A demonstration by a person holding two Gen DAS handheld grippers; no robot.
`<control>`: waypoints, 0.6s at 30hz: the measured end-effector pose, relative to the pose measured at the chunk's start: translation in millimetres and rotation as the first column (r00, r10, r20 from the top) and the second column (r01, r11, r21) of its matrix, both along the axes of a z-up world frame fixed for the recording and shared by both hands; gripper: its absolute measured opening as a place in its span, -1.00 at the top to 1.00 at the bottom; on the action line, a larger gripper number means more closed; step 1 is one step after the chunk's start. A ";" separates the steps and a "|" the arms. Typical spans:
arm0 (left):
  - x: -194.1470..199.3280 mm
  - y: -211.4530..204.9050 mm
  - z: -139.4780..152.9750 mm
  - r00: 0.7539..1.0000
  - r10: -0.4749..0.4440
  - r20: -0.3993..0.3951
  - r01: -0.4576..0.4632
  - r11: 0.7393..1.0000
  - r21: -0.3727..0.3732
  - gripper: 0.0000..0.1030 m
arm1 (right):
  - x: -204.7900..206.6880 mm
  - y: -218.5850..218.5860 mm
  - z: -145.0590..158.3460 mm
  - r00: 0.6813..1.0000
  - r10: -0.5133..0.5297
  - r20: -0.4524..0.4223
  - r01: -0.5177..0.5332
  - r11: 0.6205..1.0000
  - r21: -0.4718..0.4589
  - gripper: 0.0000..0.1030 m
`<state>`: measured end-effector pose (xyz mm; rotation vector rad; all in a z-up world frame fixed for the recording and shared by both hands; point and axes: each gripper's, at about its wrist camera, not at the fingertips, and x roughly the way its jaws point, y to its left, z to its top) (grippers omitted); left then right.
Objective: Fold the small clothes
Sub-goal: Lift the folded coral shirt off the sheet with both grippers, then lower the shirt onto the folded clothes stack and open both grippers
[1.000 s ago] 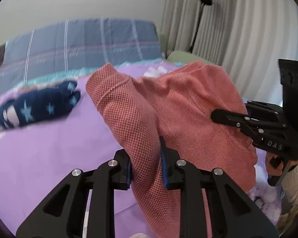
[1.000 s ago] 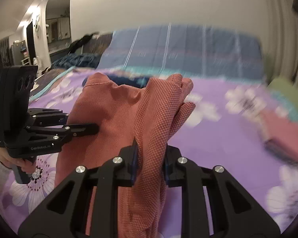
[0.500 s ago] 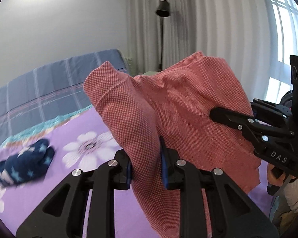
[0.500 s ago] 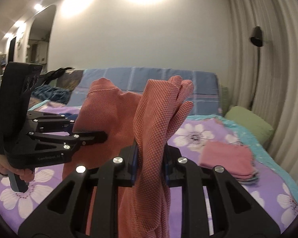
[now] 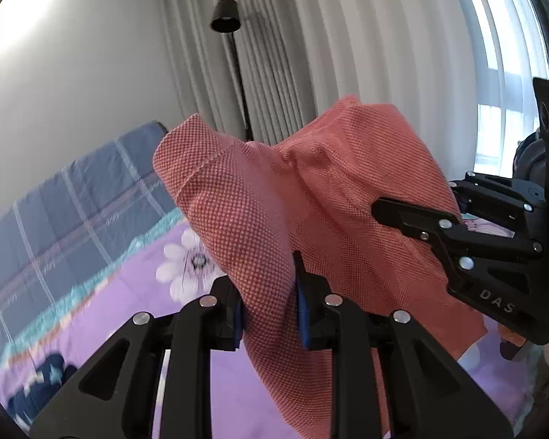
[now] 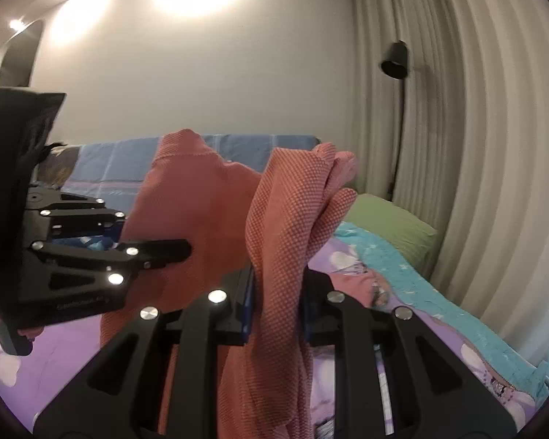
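Observation:
A salmon-red knit garment [image 5: 311, 201] hangs in the air above the bed, held at two points. My left gripper [image 5: 269, 303] is shut on one edge of it. My right gripper [image 6: 276, 303] is shut on a bunched edge of the same garment [image 6: 292, 212]. The right gripper also shows at the right of the left wrist view [image 5: 457, 241], and the left gripper at the left of the right wrist view [image 6: 91, 256]. The cloth spans between them and droops below the fingers.
A purple flowered bedsheet [image 5: 135, 292] lies below. A navy star-print garment [image 5: 36, 376] sits at the lower left. A blue plaid cover [image 6: 128, 161], a green pillow [image 6: 391, 219] and a folded pink cloth [image 6: 351, 285] lie on the bed. A black floor lamp [image 5: 225, 22] stands by the curtains.
Both grippers have lifted the garment and tilted upward, so the wall, lamp and curtains fill the views and the bed has dropped low. Both grips are unchanged.

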<state>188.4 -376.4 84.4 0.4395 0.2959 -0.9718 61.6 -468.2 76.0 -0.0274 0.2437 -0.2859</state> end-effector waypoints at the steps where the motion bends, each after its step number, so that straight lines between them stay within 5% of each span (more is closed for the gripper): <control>1: 6.8 -13.7 3.6 1.000 0.000 0.005 0.000 1.000 0.008 0.56 | 5.3 -11.1 2.7 1.000 -0.013 -0.001 0.013 1.000 0.010 0.62; 10: 65.9 -92.6 31.4 0.996 0.062 0.056 -0.062 0.998 -0.012 0.56 | 72.6 -95.1 29.9 0.995 -0.100 0.016 0.099 0.993 0.066 0.62; 16: 102.2 -129.5 14.0 0.990 0.118 0.072 -0.120 0.993 0.017 0.55 | 126.5 -128.6 15.4 0.988 -0.149 -0.029 0.151 0.986 0.071 0.62; 18: 118.8 -139.2 -1.5 0.984 0.160 0.080 -0.163 0.986 0.033 0.41 | 147.2 -138.4 4.5 0.984 -0.171 -0.051 0.175 0.982 0.078 0.60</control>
